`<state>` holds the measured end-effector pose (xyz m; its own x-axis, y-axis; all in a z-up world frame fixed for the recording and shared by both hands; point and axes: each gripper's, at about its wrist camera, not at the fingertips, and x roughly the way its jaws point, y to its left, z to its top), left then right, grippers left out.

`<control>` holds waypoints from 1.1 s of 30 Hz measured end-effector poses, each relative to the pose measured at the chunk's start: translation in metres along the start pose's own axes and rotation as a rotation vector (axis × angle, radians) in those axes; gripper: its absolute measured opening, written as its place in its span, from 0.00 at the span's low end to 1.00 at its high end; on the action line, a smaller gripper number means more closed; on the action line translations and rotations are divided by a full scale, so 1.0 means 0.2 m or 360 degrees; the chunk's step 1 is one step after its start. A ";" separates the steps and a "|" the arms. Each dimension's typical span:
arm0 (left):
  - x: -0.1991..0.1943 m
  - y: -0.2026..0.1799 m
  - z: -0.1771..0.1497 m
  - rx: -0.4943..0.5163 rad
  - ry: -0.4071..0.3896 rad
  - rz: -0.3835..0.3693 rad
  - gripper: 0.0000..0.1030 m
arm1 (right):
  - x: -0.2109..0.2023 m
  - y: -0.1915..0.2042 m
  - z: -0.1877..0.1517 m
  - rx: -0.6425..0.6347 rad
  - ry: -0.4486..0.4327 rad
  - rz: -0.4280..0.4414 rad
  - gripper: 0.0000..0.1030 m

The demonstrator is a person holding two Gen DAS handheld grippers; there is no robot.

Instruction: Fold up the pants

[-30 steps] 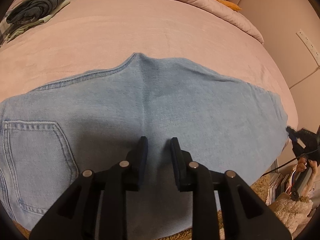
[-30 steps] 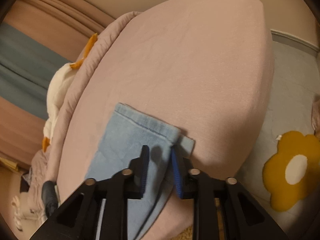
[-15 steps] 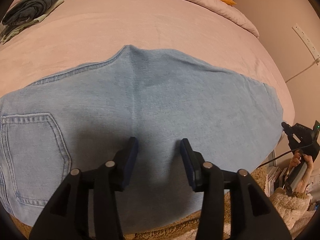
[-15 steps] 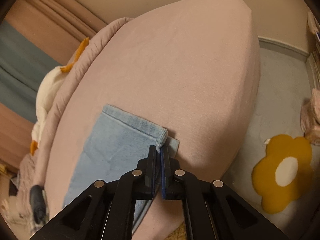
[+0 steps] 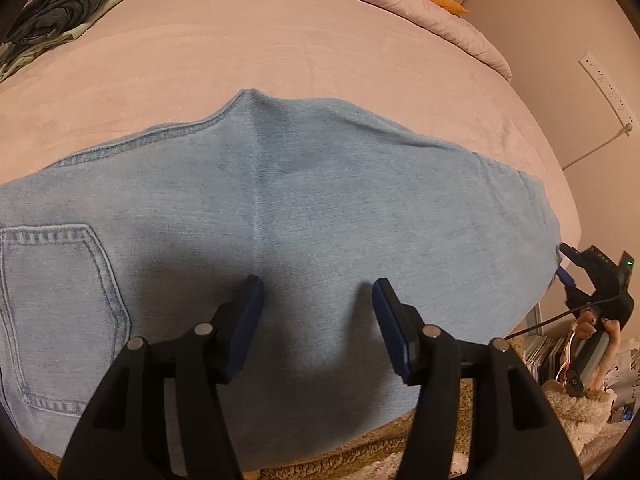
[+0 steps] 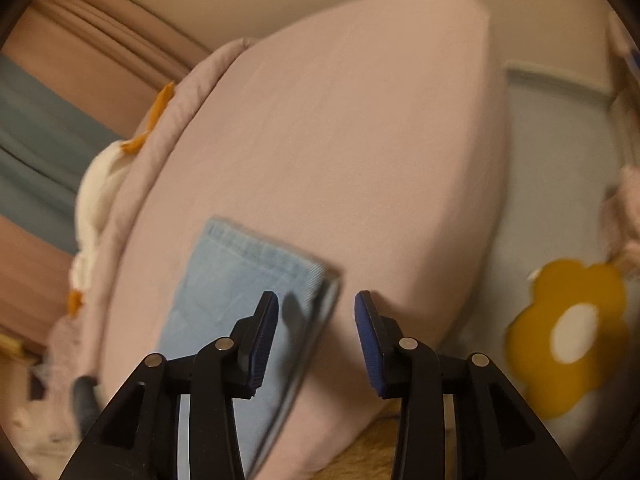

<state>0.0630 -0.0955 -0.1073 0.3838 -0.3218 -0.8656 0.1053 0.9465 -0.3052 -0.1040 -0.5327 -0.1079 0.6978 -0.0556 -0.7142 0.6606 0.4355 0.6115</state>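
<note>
The pink bed (image 5: 320, 60) carries the light-blue jeans (image 5: 320, 208), halved lengthwise along its near edge. Left gripper (image 5: 318, 296), jaws opening, empty, hovers above the jeans' seat; right gripper (image 6: 316, 312), likewise opening, has the jeans' hem (image 6: 260, 248) corner between its pads, untouched. Best regrip both ends squarely before folding across.

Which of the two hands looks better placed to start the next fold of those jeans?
Probably the right. The right hand-held gripper is opening right at the hem corner of the jeans, an edge to lift. The left hand-held gripper, also opening, faces flat denim with no edge between its fingers.
</note>
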 end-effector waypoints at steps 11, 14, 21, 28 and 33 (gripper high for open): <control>-0.04 0.03 0.00 -0.0052 -0.0017 -0.0062 0.55 | 0.01 0.08 0.02 -0.0037 -0.0074 0.0105 0.13; -0.08 0.05 0.00 -0.0093 -0.0035 -0.0089 0.55 | -0.16 0.23 0.00 -0.0225 -0.0204 0.0241 0.12; -0.17 0.10 0.01 -0.0152 -0.0122 -0.0019 0.55 | -0.43 0.76 -0.27 -0.0845 -0.0172 0.0597 0.12; -0.24 0.19 0.01 -0.0213 -0.0185 -0.0001 0.55 | -0.22 1.03 -0.75 -0.1253 0.0398 0.0763 0.12; -0.23 0.23 0.00 -0.0249 -0.0159 -0.0011 0.55 | 0.09 1.00 -1.05 -0.1343 0.0775 0.0537 0.13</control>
<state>0.0495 -0.0374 -0.0812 0.4734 -0.3167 -0.8219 -0.0327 0.9262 -0.3757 -0.0171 -0.2579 -0.0696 0.4991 0.4747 -0.7250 -0.0894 0.8604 0.5017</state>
